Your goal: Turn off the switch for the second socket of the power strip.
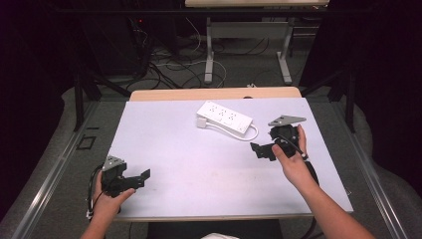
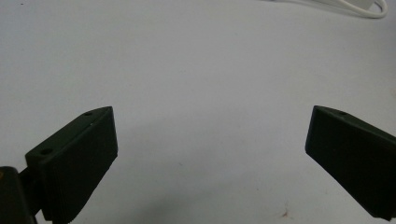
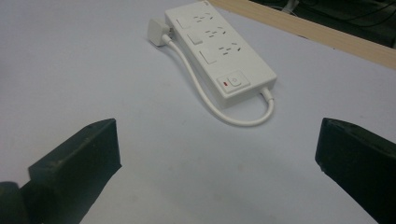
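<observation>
A white power strip lies at the back middle of the table, its own white plug resting against its left end and its cable looping round the near end. The right gripper view looks at the power strip, the plug and a switch with a red mark. My right gripper hovers open just right of the strip, holding nothing. At the front left corner my left gripper stands open over bare table, far from the strip.
The table is covered by a pale sheet, with a wooden strip showing along its far edge. Beyond it are table legs and loose cables on the floor. A bit of white cable shows at the left gripper view's top right.
</observation>
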A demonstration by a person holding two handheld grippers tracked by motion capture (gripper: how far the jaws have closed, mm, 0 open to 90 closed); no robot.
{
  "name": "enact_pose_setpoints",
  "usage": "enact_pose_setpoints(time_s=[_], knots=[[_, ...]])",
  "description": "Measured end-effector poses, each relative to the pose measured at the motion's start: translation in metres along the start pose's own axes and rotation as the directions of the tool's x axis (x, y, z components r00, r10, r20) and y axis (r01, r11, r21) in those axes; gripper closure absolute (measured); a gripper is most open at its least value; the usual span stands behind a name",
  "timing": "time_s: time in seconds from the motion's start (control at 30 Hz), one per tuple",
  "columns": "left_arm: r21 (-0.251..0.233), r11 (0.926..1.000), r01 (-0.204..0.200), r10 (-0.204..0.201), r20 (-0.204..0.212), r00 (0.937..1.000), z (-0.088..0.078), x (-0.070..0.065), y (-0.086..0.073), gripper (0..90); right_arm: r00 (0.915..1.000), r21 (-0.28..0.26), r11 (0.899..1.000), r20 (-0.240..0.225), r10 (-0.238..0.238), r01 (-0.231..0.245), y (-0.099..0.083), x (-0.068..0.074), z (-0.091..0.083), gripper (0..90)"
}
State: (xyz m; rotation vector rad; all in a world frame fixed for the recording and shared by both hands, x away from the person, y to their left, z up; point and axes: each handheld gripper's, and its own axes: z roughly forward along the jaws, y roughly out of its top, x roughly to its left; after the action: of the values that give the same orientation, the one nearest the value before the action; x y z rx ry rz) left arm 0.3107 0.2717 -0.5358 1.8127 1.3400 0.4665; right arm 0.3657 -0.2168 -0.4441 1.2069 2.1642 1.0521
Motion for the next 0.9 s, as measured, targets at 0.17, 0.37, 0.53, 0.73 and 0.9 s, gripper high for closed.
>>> enact_pose_setpoints(time_s=[0.17, 0.37, 0.53, 0.73, 0.9], knots=[[0.006, 1.0000, -0.006, 0.006, -0.002, 1.0000, -0.001, 0.001, 0.000, 2.0, 0.9992, -0.008, 0.999, 0.022, 0.034, -0.034, -0.019, -0.012, -0.006, 0.0], [0.006, 1.0000, -0.004, 0.004, -0.005, 1.0000, -0.001, 0.001, 0.000, 2.0, 0.9962, 0.006, 0.998, 0.064, 0.059, -0.060, -0.042, -0.029, -0.009, 0.0], [0.008, 1.0000, -0.004, 0.004, -0.007, 1.0000, -0.001, 0.001, 0.000, 2.0, 0.9906, 0.017, 0.995, 0.098, 0.095, -0.098, -0.061, -0.043, -0.011, 0.0], [0.014, 0.9999, -0.003, 0.003, -0.004, 1.0000, -0.001, 0.001, 0.000, 2.0, 0.9812, 0.020, 0.988, 0.121, 0.151, -0.154, -0.083, -0.056, -0.011, 0.0], [0.014, 0.9999, -0.001, 0.001, -0.006, 1.0000, -0.001, 0.001, 0.000, 2.0, 0.9731, 0.038, 0.982, 0.144, 0.180, -0.187, -0.098, -0.064, -0.009, 0.0]])
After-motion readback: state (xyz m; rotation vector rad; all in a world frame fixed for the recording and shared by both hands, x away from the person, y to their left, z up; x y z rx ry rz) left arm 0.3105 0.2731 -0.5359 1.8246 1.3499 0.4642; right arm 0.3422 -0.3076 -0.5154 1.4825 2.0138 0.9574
